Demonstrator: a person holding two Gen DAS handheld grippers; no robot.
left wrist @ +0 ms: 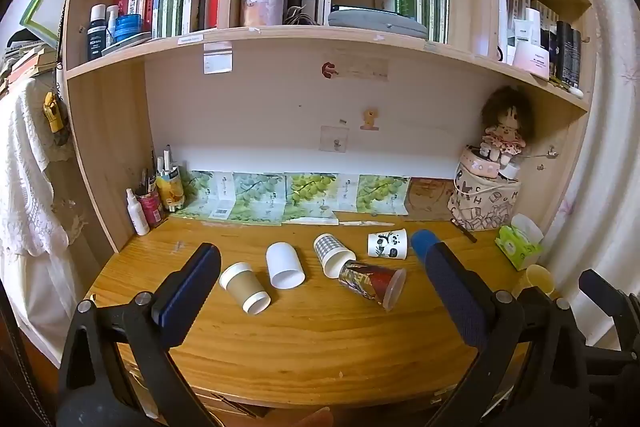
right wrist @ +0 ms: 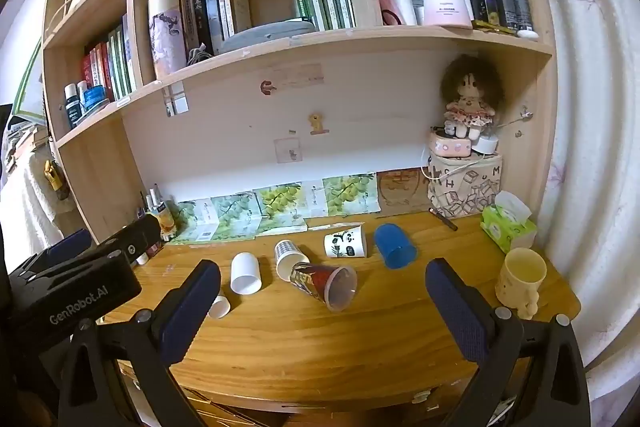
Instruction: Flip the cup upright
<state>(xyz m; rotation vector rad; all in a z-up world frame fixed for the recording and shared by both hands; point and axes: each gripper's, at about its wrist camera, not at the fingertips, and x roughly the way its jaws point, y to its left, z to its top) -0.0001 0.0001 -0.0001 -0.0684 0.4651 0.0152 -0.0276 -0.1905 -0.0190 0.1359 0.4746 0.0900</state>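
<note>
Several cups lie on their sides on the wooden desk (left wrist: pixel 304 339): a brown sleeved paper cup (left wrist: pixel 245 287), a white cup (left wrist: pixel 284 265) (right wrist: pixel 245 273), a checked cup (left wrist: pixel 333 254) (right wrist: pixel 289 258), a dark patterned cup with a clear rim (left wrist: pixel 372 283) (right wrist: pixel 325 283), a panda cup (left wrist: pixel 387 244) (right wrist: pixel 345 243) and a blue cup (right wrist: pixel 394 246). A yellow mug (right wrist: pixel 519 279) stands upright at the right. My left gripper (left wrist: pixel 320 259) is open and empty above the desk's front. My right gripper (right wrist: pixel 320 275) is open and empty, just right of the left one.
A green tissue pack (right wrist: pixel 507 227) and a printed bag with a doll (right wrist: pixel 464 187) stand at the back right. Bottles and pens (left wrist: pixel 154 199) stand at the back left. Green leaflets (left wrist: pixel 296 199) lean on the wall. Bookshelves hang overhead.
</note>
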